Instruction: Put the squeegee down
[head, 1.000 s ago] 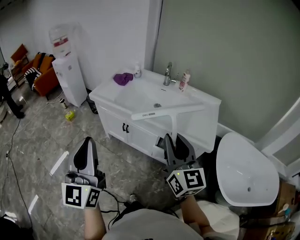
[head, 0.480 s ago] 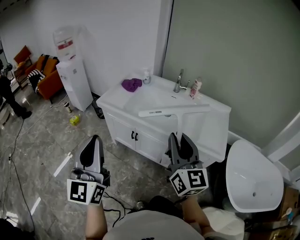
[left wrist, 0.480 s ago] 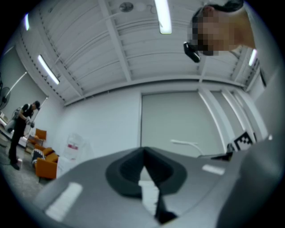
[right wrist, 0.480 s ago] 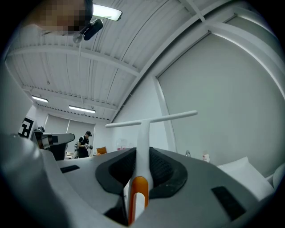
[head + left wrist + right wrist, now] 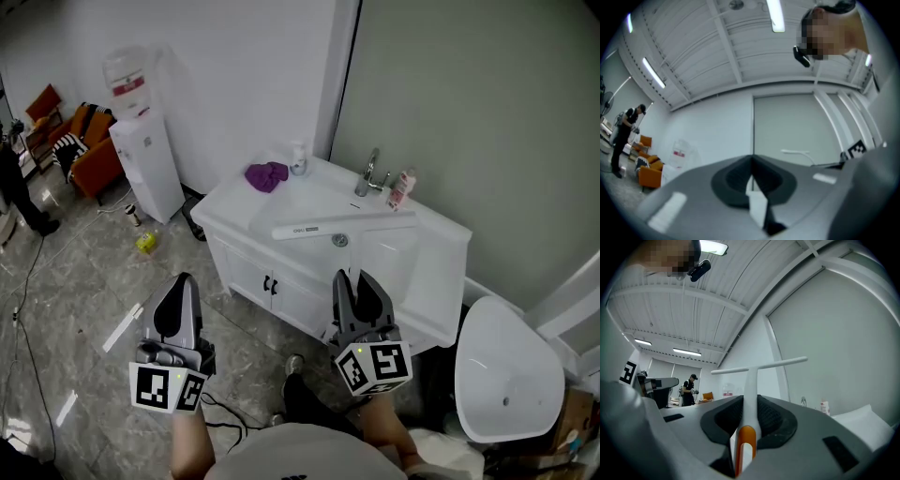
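I am holding the squeegee (image 5: 342,226) up in the air with the right gripper (image 5: 357,284), so I am thinking the putting-down part is not done yet. The right gripper's jaws are squeezing the thin white stem just above the orange end of the handle. The long blade is sticking out at 12 o'clock from the jaws. It is showing in front of the white sink cabinet (image 5: 223,202), and it is touching nothing but the jaws. The left gripper (image 5: 178,284), at 9 o'clock from the right one, is pinching shut with nothing in it. For the next move, I am thinking I need to reach toward the cabinet top at 12 o'clock. There I need to lay the squeegee flat on a bare spot away from the purple cloth (image 5: 267,175) and the tap (image 5: 370,173), and only then let the jaws go loose.
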Available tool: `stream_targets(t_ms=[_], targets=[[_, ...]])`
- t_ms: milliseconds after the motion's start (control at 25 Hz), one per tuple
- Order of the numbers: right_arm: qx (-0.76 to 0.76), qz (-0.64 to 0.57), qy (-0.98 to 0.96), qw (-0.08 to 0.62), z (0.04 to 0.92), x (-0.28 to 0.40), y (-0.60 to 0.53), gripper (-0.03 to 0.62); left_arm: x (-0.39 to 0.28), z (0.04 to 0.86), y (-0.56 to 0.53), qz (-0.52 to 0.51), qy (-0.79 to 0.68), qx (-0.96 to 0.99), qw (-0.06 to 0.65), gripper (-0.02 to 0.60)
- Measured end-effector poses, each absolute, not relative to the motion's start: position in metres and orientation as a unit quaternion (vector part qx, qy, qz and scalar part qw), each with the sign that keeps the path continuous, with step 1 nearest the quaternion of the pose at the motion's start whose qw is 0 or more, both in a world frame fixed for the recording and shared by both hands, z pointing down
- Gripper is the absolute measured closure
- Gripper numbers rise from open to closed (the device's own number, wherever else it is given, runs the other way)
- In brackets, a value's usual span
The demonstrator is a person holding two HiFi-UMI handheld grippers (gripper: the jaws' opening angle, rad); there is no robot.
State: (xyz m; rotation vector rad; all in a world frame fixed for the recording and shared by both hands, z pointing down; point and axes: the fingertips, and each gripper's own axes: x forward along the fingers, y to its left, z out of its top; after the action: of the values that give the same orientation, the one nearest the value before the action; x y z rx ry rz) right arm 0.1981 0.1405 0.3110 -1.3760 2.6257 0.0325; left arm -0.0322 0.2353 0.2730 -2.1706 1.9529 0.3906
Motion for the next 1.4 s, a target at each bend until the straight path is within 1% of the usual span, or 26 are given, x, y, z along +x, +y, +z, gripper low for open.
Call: stream_targets(t_ms=[280,800,1080,1400], targets=[[-0.452,0.013,0.887,0.092,0.307,0.18,0.062,0.517,-0.05,0.268,0.164,0.131,0.671,-0.723,0.103,0.574],[-0.425,0.006,0.899,0.102,0.292,0.166,-0.07,0.517,-0.049,0.251,0.039,0.132,0.676,-0.716,0.113,0.574],[-0.412,0.002,0.904,0.11,0.296,0.169,-0.111,0.517,-0.034,0.247,-0.004,0.125,0.673,-0.717,0.129,0.574],[-0.412,-0.01,0.904,0.11,0.3,0.162,-0.139,0.517,-0.038,0.249,-0.031,0.122,0.673,-0.719,0.123,0.574]])
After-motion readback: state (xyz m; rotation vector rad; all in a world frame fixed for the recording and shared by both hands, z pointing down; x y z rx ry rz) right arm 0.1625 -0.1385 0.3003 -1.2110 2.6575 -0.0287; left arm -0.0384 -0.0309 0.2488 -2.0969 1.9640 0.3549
